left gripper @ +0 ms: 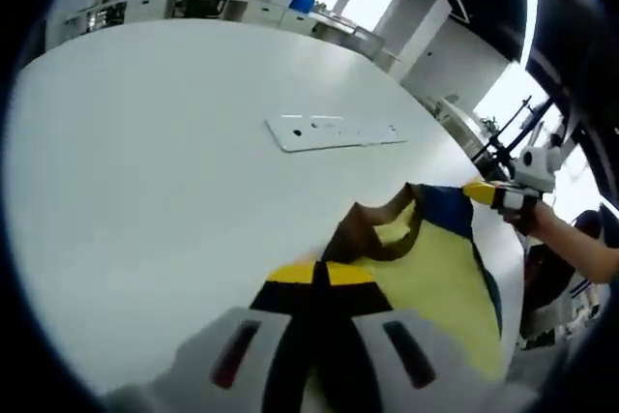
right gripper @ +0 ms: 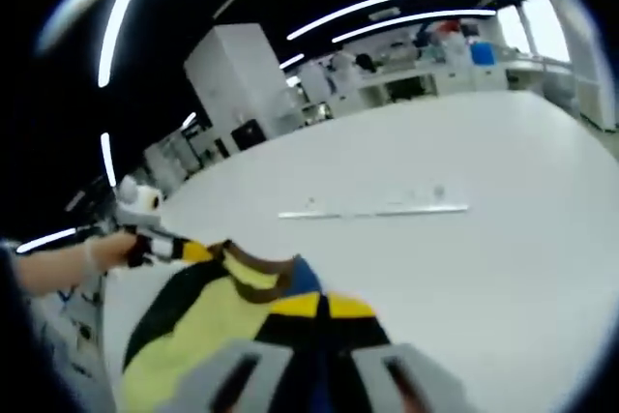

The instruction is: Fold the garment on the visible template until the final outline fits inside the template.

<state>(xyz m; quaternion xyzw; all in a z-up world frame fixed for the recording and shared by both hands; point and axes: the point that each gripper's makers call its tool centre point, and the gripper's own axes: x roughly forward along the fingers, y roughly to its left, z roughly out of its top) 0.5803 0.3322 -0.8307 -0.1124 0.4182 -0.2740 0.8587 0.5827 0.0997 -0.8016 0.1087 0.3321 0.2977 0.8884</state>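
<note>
- Left gripper view: the left claw point(left gripper: 322, 336) rises from the bottom edge, its jaws closed on a yellow-and-black edge of the garment point(left gripper: 435, 273). The cloth hangs slack between the two grippers, lifted off the white tabletop point(left gripper: 145, 162). The right claw point(left gripper: 493, 192) comes in from the right with a hand point(left gripper: 542, 215) behind it, pinching the far end of the same edge.
- A flat white plate point(left gripper: 334, 131) lies further up the tabletop, well apart from the cloth; it may be the template, though it is too small to tell.
- Right gripper view: the right claw point(right gripper: 319, 360) is clamped on the yellow-and-black edge, and the garment point(right gripper: 208, 321) sags away to the left claw point(right gripper: 189, 250), held by a hand point(right gripper: 102, 253).
- Handling: the cloth looks light, thin and limp, so it will droop and crease wherever unsupported. The best hold seems to be at the corners or hem, kept taut between both claws.
</note>
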